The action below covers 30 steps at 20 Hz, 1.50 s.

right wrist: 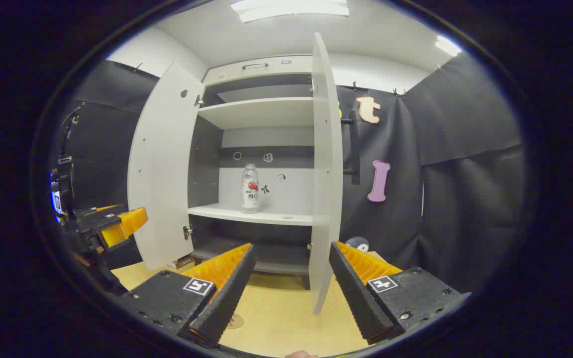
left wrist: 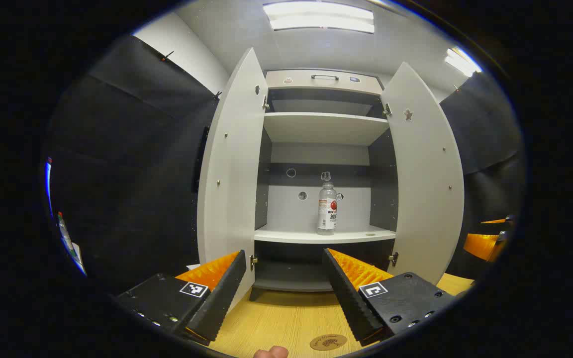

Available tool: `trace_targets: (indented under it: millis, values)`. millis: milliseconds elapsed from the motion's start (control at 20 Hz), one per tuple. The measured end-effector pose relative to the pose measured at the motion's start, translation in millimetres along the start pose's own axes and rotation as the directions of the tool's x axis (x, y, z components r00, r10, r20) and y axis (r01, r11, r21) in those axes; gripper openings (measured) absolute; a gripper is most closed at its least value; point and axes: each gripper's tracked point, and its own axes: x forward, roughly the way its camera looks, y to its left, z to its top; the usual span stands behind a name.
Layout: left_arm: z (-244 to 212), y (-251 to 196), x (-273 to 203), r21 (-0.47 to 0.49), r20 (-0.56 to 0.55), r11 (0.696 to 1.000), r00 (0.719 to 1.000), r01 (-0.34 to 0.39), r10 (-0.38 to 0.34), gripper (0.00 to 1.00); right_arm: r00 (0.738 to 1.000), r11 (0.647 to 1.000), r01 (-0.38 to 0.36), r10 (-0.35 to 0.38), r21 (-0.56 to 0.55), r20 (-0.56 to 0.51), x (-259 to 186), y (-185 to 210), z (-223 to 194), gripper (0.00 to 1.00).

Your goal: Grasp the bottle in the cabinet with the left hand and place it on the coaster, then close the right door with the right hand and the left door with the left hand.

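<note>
Only leftward, coaster (left wrist: 328, 341) beneath tongs (left wrist: 283, 280).

Left gripper (left wrist: 284, 278) level, facing forward, fingers spread wide, gripping nothing. Right gripper (right wrist: 290, 276) level at its right, likewise spread, gripping nothing.

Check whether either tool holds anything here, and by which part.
Nothing is held. Both the left tool and the right tool are open, and the bottle stands untouched on its shelf.
</note>
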Motion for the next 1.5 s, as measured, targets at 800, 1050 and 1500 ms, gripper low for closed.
trace_targets:
  millis: [800,1050,1500]
  values:
    - [-5.8,-5.8,6.2,0.011,-0.006,0.999,0.999,0.033,-0.033,0.95,0.999,1.0,0.022,-0.021,0.009,-0.034,7.0,0.4,-10.3,0.98]
    - [-11.0,-10.4,9.2,0.005,-0.03,0.999,0.998,0.047,-0.047,0.95,0.999,1.0,0.027,-0.026,0.015,-0.036,7.3,0.7,-9.1,0.98]
    - [11.4,-38.5,49.4,0.019,-0.007,0.991,0.991,0.136,-0.136,0.94,0.999,1.0,0.007,-0.006,0.006,-0.035,2.6,2.6,-7.6,0.98]
